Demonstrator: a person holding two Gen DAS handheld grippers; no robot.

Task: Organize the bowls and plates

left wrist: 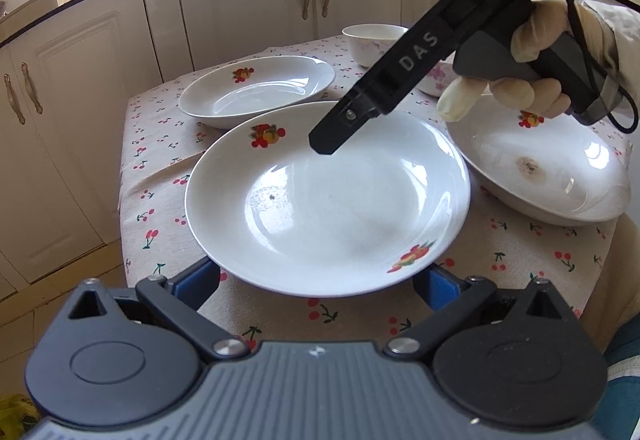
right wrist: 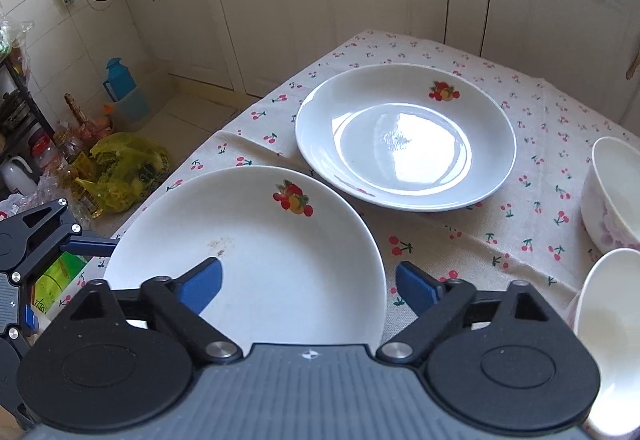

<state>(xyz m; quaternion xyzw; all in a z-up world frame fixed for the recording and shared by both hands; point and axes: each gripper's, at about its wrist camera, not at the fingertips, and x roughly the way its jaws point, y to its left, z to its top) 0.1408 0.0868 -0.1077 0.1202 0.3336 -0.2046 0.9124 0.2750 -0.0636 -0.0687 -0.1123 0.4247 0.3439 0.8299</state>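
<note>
The table (left wrist: 168,176) wears a cloth printed with cherries, and on it stand three white plates with fruit prints and two white bowls. In the left wrist view the nearest plate (left wrist: 328,196) lies in the middle, close to the near edge. A second plate (left wrist: 256,90) sits beyond it to the far left, just beside it. A third plate (left wrist: 560,176), with a brown stain in its well, lies to the right. One bowl (left wrist: 370,44) stands at the far side, and another bowl (left wrist: 434,80) with pink flowers shows partly behind the black tool.

The left hand-held gripper (left wrist: 320,280) has its blue pads spread wide on either side of the near rim of the middle plate, not pressing on it.

The right hand-held gripper (right wrist: 310,286), held by a gloved hand (left wrist: 532,52), stands with its fingers wide apart above that same plate (right wrist: 248,252); one pad hangs over the plate's well, the other is outside its right rim, over the cloth. Nothing is held.
</note>
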